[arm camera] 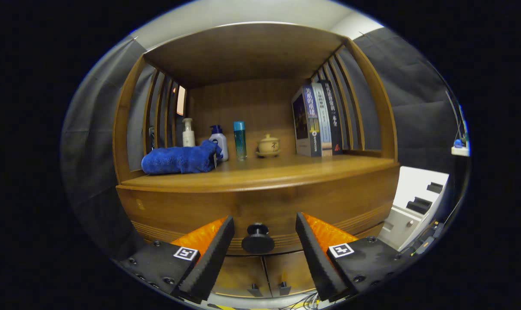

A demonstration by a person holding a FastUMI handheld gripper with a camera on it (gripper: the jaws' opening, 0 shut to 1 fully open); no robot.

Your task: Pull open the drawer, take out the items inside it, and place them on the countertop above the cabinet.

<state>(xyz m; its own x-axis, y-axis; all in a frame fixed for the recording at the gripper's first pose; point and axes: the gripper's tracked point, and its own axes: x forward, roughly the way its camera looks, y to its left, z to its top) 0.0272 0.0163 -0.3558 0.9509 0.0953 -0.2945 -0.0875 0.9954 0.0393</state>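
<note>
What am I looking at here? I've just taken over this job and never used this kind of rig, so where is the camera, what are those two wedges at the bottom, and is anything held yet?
The camera rides on a handheld gripper and looks forward along its two fingers, the wedges you see at the bottom. A person carries it; there is no robot arm. The fisheye lens bends straight edges.

Ahead is a wooden cabinet. The round dark drawer knob sits between the fingers, which are open and not touching it, so nothing is held and the drawer appears shut.

On the countertop above lie a folded blue towel, a white pump bottle, a blue-capped pump bottle, a slim teal bottle, a small lidded ceramic jar and a row of upright books.
</note>
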